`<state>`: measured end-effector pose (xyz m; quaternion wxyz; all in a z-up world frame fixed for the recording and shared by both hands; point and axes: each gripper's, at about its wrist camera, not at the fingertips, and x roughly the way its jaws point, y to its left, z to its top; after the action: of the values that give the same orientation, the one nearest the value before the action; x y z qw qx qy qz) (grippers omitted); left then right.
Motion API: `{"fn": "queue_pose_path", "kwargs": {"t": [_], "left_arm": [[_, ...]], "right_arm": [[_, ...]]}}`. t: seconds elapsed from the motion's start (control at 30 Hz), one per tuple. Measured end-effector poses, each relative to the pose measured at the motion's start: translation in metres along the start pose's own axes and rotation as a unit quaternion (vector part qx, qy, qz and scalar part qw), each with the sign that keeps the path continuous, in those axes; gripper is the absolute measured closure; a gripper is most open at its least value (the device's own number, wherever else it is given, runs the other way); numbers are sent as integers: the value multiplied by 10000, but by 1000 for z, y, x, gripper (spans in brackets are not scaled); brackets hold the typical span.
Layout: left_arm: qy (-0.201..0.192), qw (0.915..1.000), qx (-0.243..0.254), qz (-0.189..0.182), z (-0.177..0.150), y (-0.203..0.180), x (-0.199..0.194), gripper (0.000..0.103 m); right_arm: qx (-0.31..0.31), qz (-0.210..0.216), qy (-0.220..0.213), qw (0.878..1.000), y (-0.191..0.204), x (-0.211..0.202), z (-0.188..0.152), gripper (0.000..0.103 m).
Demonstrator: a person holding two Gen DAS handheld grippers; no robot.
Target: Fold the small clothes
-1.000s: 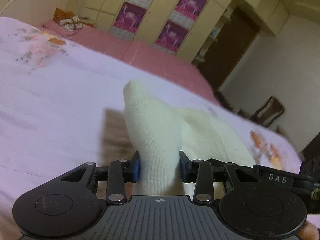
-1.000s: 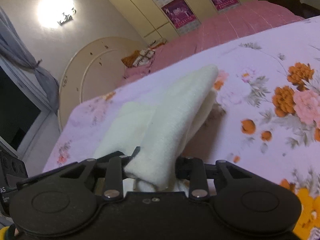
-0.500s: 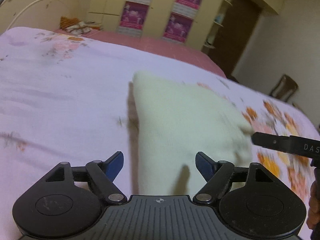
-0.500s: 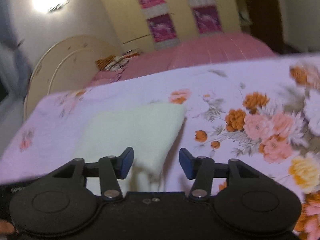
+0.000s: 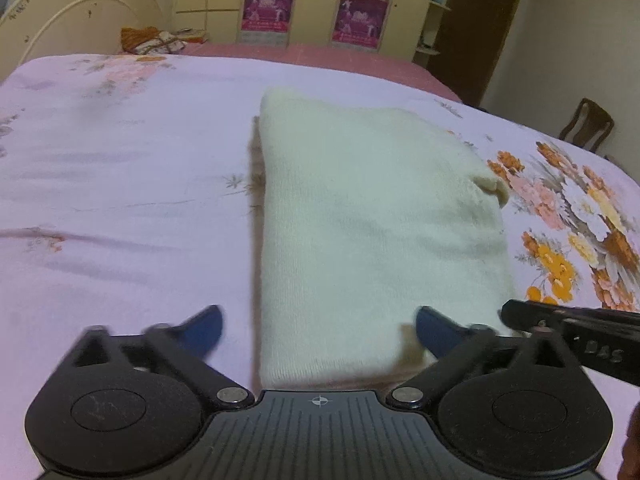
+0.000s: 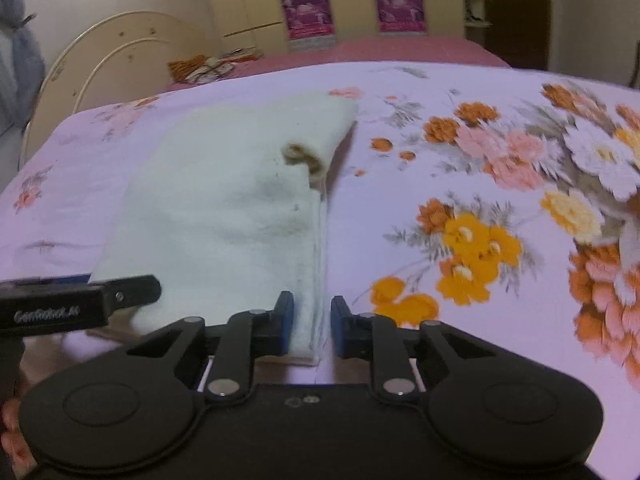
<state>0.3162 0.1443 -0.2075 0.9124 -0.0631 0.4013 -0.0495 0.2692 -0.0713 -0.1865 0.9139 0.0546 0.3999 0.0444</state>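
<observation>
A cream knitted garment (image 5: 372,232) lies folded flat on the lilac flowered bedspread (image 5: 120,184). It also shows in the right wrist view (image 6: 224,216). My left gripper (image 5: 318,330) is wide open at the garment's near edge, its jaws on either side of the cloth without holding it. My right gripper (image 6: 311,326) is partly open, with the garment's near right corner between the jaws; the cloth lies loose and is not pinched. Each gripper's side shows in the other's view: the right one (image 5: 568,336) and the left one (image 6: 76,304).
The bedspread (image 6: 480,208) has orange and pink flowers to the right. A pink bed cover (image 5: 320,56), a cream headboard (image 5: 72,20), wardrobes with posters (image 5: 312,4) and a wooden chair (image 5: 586,124) lie beyond. Pillows (image 5: 156,40) sit at the far end.
Both grippers have let go of the garment, which now lies flat and folded. Since half a second ago the left jaws spread wider and the right jaws narrowed around the corner.
</observation>
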Motion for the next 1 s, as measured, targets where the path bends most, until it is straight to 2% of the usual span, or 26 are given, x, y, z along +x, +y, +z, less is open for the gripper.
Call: {"fn": "queue_pose_path", "kwargs": {"t": [0.13,0.23,0.27,0.37,0.43,0.53,0.6,0.67,0.73,0.9,1.0], "left_arm": [[14,9999,29,-136,1,1,-18,0],[19,9999,2,-134,3,0,-36,0],[75,10000,22,-38,3,-2,-42,0],[381,9980,123,490,1,-8,-54,0],[653,9957,176,631,0,-9,-61,0],[1046,9933,311,373,-3,-9,-74,0],[1064,9932,438,197,-7,-12,-90,0],[895,9934,676,260,-13,-17,-110,0],[552,9944,816,392,-19,-23,-136,0],[-579,9925,768,751,-30,-39,-207,0],[-729,9927,611,743,-31,-48,-233,0]], "right_arm": [[138,49,-281,9995,9,-27,-2,68],[227,63,-428,9988,12,-45,-6,50],[236,25,-493,9985,15,-53,-7,45],[368,-12,-673,9971,18,-76,-13,40],[441,27,-699,9966,20,-89,-17,34],[439,67,-762,9961,26,-112,-26,27],[458,103,-772,9959,30,-129,-33,21],[525,177,-796,9953,33,-143,-39,18],[597,210,-859,9943,34,-160,-43,17],[412,218,-1091,9929,36,-207,-48,11],[171,201,-1211,9923,37,-229,-52,8]]}}
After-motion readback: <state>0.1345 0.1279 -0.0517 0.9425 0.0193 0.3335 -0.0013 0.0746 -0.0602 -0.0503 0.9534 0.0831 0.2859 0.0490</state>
